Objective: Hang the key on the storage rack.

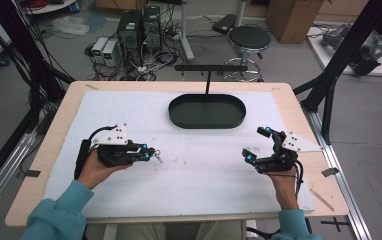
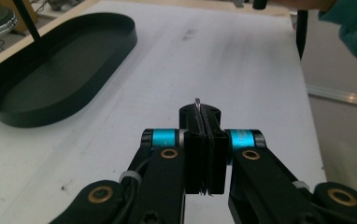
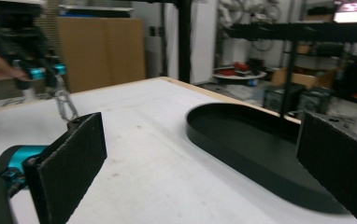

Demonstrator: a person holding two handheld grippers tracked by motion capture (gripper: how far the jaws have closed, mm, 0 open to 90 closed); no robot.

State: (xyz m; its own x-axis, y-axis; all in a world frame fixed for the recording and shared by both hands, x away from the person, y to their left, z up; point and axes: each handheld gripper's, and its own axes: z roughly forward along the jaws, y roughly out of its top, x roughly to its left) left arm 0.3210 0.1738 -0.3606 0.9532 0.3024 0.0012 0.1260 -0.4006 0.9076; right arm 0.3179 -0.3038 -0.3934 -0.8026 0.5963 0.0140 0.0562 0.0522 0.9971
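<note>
small metal chain [image 1: 157, 157] | pinched in left gripper [image 1: 150, 152], hangs over white mat [image 1: 199, 175] | right gripper [image 1: 257, 142]: 2 jaws wide apart, holding nothing | black tray [image 1: 207, 111] behind

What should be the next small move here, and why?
Probably carry the left gripper toward the black tray. Its jaws are shut on a small metal piece that hangs clear of the table, and the tray holds nothing visible. The right gripper is open and holds nothing.
</note>
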